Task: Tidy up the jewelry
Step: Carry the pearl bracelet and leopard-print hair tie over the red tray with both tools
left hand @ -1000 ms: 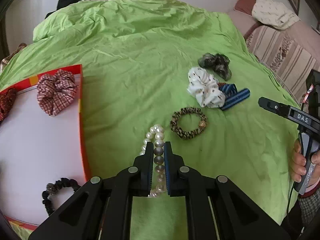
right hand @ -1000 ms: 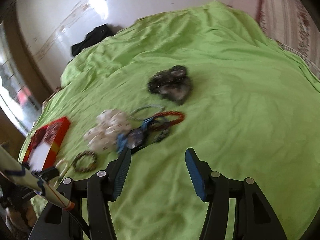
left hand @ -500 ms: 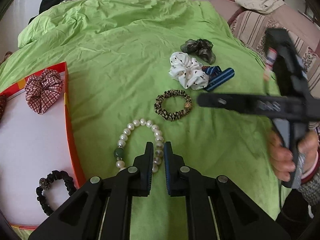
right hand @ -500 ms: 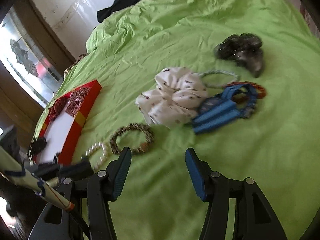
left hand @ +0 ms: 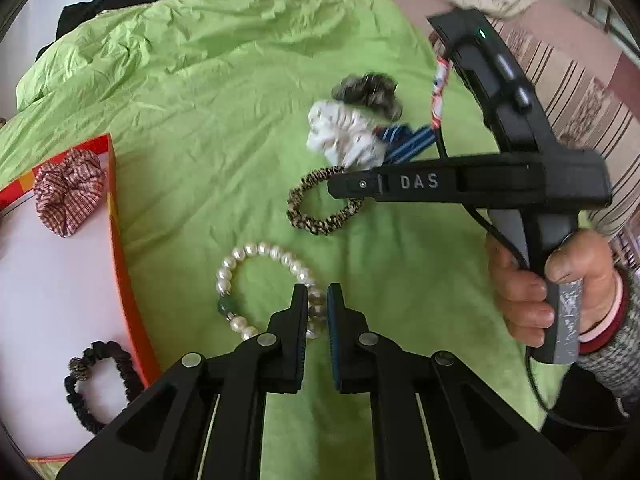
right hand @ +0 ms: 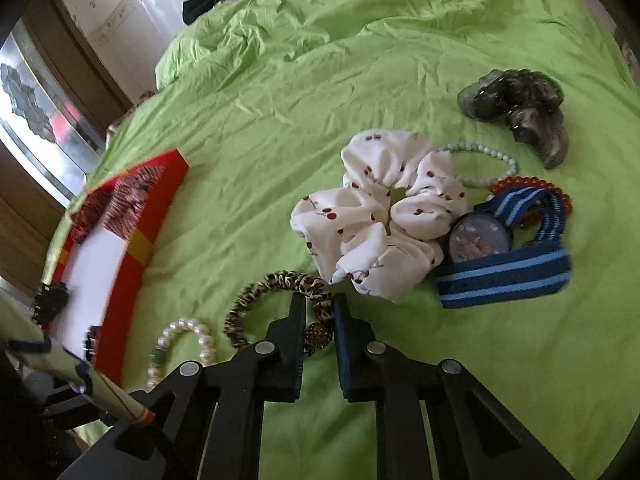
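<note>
Gripping the pearl bracelet [left hand: 264,280] on the green bedsheet [left hand: 224,112], our left gripper [left hand: 317,300] has its 2 fingers drawn nearly together, with a few pearls pinched in the narrow gap between them. The rest of the bracelet loops out on the sheet just beside the red-rimmed tray [left hand: 120,240], on the side facing the other jewelry.

Our right gripper [right hand: 320,312] sits low over the leopard-print hair tie [right hand: 276,284], its fingers narrowed around the tie's beaded charm and nearest stretch of band. We cannot tell whether the pads actually press on it or only bracket it. From the left wrist view, the black body of that tool crosses over the far edge of the same tie, and our right hand [left hand: 548,292] wraps its handle.

Inside the tray lie a red plaid scrunchie [left hand: 68,196] near its far end and a black hair tie [left hand: 100,384] near its close end. Farther from the tray than the leopard tie sits a white cherry-print scrunchie [right hand: 380,216], touching a watch on a blue striped band [right hand: 504,256]. Beyond these we see a pale bead bracelet [right hand: 484,156], an orange bead bracelet [right hand: 524,181] and a dark sheer scrunchie [right hand: 516,108].
</note>
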`<state>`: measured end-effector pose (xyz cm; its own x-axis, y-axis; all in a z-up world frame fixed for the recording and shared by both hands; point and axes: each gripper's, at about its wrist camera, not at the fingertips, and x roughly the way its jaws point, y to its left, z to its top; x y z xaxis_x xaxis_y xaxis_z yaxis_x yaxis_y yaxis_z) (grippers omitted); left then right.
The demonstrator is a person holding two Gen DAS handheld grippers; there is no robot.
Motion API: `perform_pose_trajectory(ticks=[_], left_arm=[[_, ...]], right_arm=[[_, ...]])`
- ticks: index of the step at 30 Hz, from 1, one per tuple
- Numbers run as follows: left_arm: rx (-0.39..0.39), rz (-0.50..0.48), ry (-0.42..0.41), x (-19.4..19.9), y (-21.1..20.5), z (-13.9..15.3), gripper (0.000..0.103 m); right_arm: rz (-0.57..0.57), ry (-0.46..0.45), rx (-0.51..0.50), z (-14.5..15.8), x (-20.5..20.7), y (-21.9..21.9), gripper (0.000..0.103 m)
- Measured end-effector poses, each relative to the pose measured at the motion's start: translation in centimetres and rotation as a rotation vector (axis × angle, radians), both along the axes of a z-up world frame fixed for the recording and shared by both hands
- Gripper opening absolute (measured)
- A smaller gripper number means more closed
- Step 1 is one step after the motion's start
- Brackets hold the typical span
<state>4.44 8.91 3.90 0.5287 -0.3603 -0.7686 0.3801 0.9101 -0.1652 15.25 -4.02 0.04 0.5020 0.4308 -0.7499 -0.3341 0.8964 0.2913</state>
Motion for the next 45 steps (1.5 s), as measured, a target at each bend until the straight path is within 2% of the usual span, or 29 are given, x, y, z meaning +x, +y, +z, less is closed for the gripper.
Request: perform_pose_trajectory(ticks=[8,19,27,35,42,45], left_arm=[[-0.123,0.069,-0.086,-1.3,3.4,4.1,0.009],[-0.225,0.198,-0.206,-3.6,9.8,9.3,0.009],[-0.229,0.320,-0.300,-4.7,15.7,12.7,0.009],[-0.272,0.438,-0.279,-2.9,21.3,12.8,0.009],[-0.267,0.549,-0.277,-2.4,26.3,12.6,0.009],[-0.304,0.581,-0.262,-2.3,28.0,11.8,0.009]], right_arm=[[-0.003,-0.089,-0.011,3.8,-2.4,-0.2,0.014],[0.053,-0.174,-0.046,8.2,-5.6,2.6,0.014],[0.128,-0.204,-0.082,10.0,-6.9,7.3,0.014],[0.199,-0.225,-0.101,10.9,-7.6,12.1,0.014],[0.260,-0.231,-0.113,11.1,-7.5,15.3,0.014],[0.281,-0.222,-0.116,10.7,-7.1,16.6,0.014]])
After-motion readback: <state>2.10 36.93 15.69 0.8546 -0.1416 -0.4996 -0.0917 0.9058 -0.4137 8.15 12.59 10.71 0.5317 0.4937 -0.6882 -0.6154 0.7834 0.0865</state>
